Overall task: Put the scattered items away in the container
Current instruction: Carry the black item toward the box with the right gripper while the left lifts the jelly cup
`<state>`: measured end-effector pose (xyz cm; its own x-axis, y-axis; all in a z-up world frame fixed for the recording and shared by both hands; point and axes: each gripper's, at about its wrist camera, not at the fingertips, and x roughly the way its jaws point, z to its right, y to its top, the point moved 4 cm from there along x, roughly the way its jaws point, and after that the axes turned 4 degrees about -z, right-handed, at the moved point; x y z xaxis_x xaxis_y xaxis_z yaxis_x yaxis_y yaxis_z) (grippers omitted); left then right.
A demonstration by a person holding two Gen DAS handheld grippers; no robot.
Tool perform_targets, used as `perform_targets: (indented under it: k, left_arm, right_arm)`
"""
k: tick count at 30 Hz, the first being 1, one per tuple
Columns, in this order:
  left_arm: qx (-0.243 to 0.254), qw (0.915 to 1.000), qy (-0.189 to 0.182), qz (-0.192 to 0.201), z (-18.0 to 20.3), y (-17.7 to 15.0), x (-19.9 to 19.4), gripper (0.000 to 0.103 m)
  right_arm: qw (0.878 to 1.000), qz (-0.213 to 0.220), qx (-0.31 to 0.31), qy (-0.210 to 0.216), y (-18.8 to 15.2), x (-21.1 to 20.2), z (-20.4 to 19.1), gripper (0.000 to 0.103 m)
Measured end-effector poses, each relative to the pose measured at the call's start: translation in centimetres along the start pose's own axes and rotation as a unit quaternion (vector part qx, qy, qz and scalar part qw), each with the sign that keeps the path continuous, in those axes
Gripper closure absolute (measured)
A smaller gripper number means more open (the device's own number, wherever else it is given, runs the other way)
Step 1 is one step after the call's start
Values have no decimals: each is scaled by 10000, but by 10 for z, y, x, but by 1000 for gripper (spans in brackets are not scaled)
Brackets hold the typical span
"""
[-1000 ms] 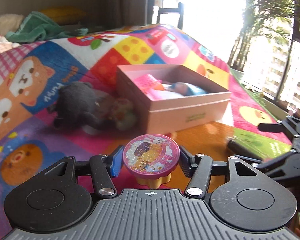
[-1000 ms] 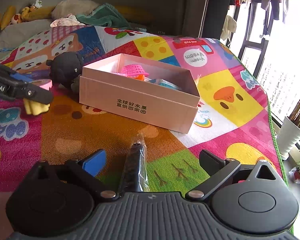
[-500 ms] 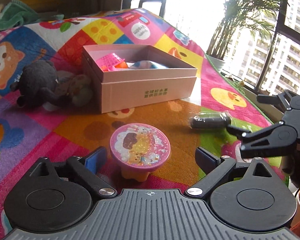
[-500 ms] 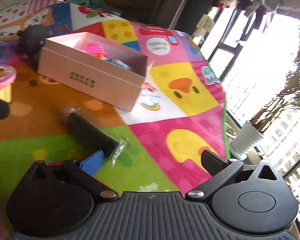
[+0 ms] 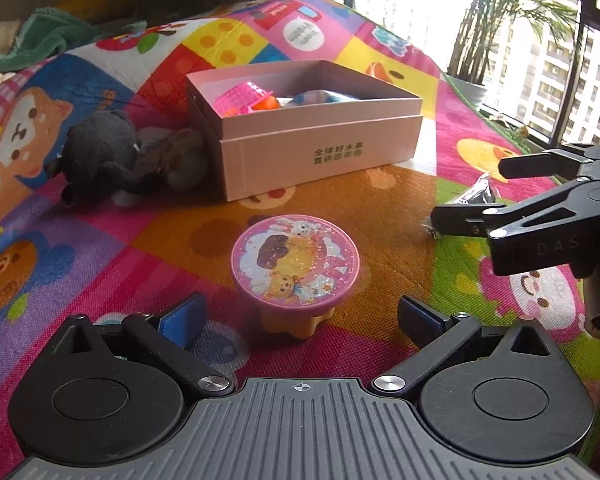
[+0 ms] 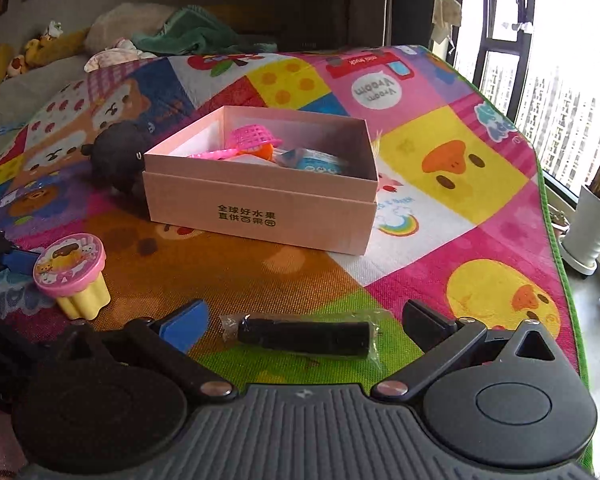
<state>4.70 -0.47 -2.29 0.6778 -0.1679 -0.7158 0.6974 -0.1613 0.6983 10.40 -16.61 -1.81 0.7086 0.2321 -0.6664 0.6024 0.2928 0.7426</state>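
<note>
A pink open box (image 5: pixel 312 148) (image 6: pixel 260 208) sits on the play mat and holds a pink basket (image 6: pixel 252 138) and other toys. A pink-lidded yellow cup (image 5: pixel 294 264) (image 6: pixel 72 276) stands on the mat between the fingers of my open left gripper (image 5: pixel 300 316), not gripped. A black cylinder in clear wrap (image 6: pixel 304 336) lies crosswise between the fingers of my open right gripper (image 6: pixel 304 320); its end shows in the left wrist view (image 5: pixel 476 196). The right gripper also shows there (image 5: pixel 480 192). A dark plush toy (image 5: pixel 100 156) (image 6: pixel 118 154) lies left of the box.
The colourful play mat (image 6: pixel 440 160) ends at a green edge on the right, with a white plant pot (image 6: pixel 592 228) beyond it. Green cloth (image 6: pixel 196 36) and soft toys lie at the far end. Windows are on the right.
My left gripper opened and let go of the pink-lidded cup, which now stands on the mat. My right gripper swung around; the black cylinder now lies crosswise between its open fingers.
</note>
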Motion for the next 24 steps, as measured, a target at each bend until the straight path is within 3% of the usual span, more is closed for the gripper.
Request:
perform_targets:
  k: [3,6,9,16,20,24]
  left_arm:
    - [-48,10000,-48,19,-2,0,-1,0]
    - [-92,9999,-87,40,-3,0,0,0]
    - [-83,9999,-89,33,-4,0,0,0]
    - [-164,9997,-165,49,-5,1,0,0]
    - [58,10000,-3,-72,1,5,4,0]
    - [-113,9997,-201,46,-2,13,3,0]
  right_arm:
    - [9995,-277,138,4,-1,16,0,0]
    - [9995,-237,223,-8,-4,16,2,1]
    - [9997,-119,231,-34,-5,10,3,15]
    - [9996,37,149,-231,-8,10,-1,15]
    - [9994,91,205,-271,-8,10,1,15]
    - [9986,137,483,-149,-10,9,10,15]
